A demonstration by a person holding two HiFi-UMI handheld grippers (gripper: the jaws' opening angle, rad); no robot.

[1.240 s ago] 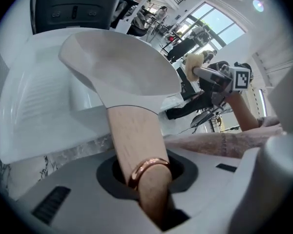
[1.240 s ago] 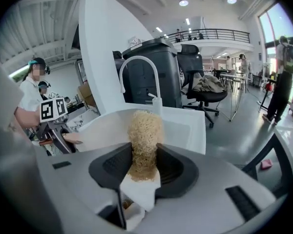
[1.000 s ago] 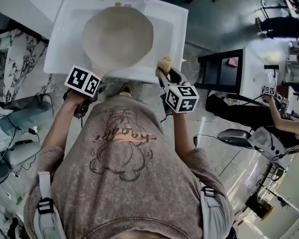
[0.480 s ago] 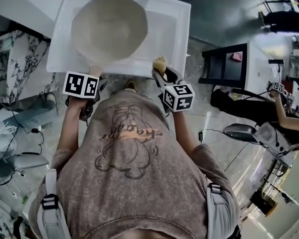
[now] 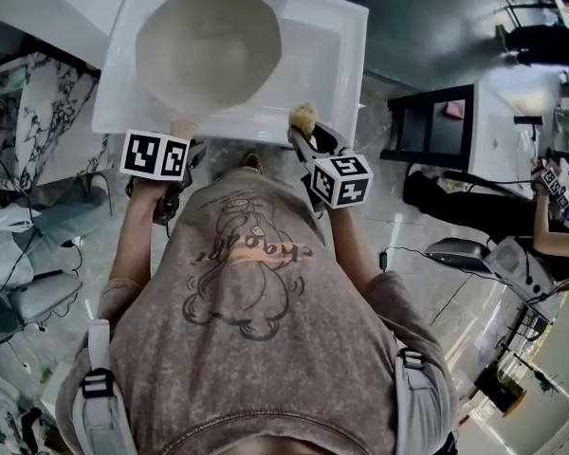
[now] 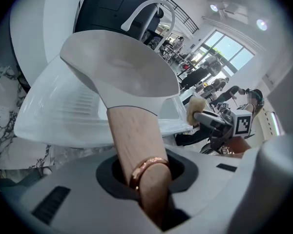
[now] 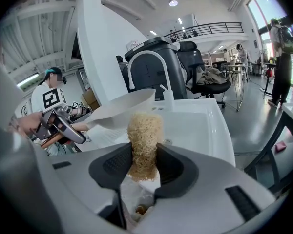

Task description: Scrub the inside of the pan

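Your left gripper's (image 6: 146, 179) handle-pinched pan (image 5: 209, 45) has shifted toward the sink's (image 5: 346, 55) far-left corner; pressing the right gripper's (image 7: 142, 165) clamped scrubber (image 7: 144, 130) could twist it.

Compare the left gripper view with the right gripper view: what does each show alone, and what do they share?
Left only: the left gripper, jaws shut on the pan's wooden handle, copper ring included. Right only: the right gripper, jaws squeezing the scrubber, plus the sink's drain. Both: the white pan, sink and faucet.
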